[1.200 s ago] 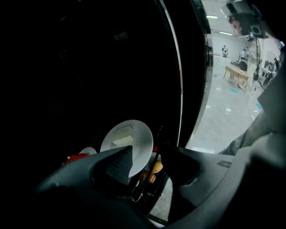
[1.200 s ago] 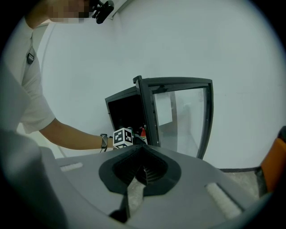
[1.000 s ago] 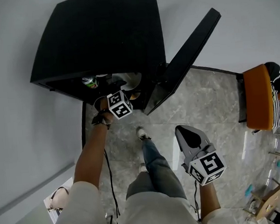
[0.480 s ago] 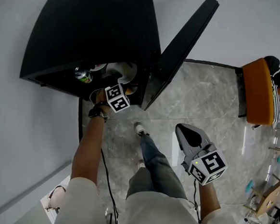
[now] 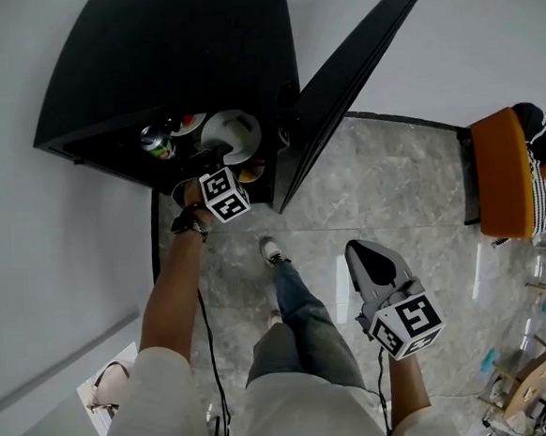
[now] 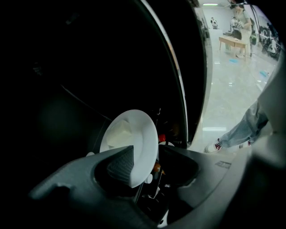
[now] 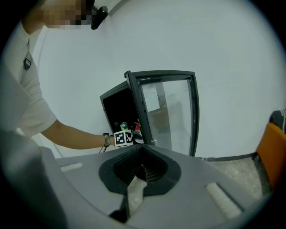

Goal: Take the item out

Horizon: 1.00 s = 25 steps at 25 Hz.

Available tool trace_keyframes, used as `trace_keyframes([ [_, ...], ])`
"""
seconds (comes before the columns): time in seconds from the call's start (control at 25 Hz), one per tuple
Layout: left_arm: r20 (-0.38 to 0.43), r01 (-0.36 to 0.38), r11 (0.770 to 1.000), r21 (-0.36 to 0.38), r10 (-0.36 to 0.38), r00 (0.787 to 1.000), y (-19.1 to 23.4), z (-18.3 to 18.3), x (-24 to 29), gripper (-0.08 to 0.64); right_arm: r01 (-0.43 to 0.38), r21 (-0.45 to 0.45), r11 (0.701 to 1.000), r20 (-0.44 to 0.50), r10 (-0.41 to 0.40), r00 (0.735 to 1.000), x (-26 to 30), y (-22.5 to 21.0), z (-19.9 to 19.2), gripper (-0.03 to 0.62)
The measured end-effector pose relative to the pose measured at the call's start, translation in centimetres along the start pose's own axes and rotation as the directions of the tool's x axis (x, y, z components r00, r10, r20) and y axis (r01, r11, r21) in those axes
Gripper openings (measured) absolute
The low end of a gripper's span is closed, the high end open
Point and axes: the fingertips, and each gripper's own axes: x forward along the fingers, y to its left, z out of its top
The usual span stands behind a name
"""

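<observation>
Reaching into the black cabinet (image 5: 176, 60), the left tool (image 5: 210, 161) sits at the white plate (image 5: 232, 134) in the head view. Compared with a second ago, the plate shows as a fuller round disc, tipped up towards the opening beside a green can (image 5: 157, 142). The door (image 5: 347, 84) stands swung wide. The right tool (image 5: 368, 259) hangs well apart over the floor (image 5: 393, 184), idle.

From the left gripper view, the jaws have just been closing. The plate's rim stands on edge between them, its face against the ribbed left pad and the other jaw close at its back. I read that as a grip on the rim, with the plate inside the cabinet, near the door frame. The hold seems made, so what remains is drawing the plate out. A thin rim grip could slip, or the plate could knock the frame.

From the right gripper view, that tool's jaws meet with nothing between them, and it faces the cabinet from a distance.
</observation>
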Motion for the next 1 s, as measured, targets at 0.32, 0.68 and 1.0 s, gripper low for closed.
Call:
trace_keyframes([
  [0.32,-0.003,-0.121,0.992,0.047,0.121,0.993,-0.2,0.2,-0.9,0.092,0.018,0.012,1.0,0.007,-0.018,1.0,-1.3,0.0,-0.8,0.008],
  [0.68,0.006,-0.184,0.972,0.147,0.185,0.983,-1.0,-0.1,-1.6,0.071,0.031,0.021,0.999,-0.002,-0.031,1.0,-2.1,0.4,-2.4,0.008],
  [1.0,0.022,-0.266,0.937,0.225,0.268,0.963,-1.8,-0.4,-2.9,0.046,0.028,0.011,1.0,-0.001,-0.028,1.0,-2.5,1.3,-3.0,0.008],
])
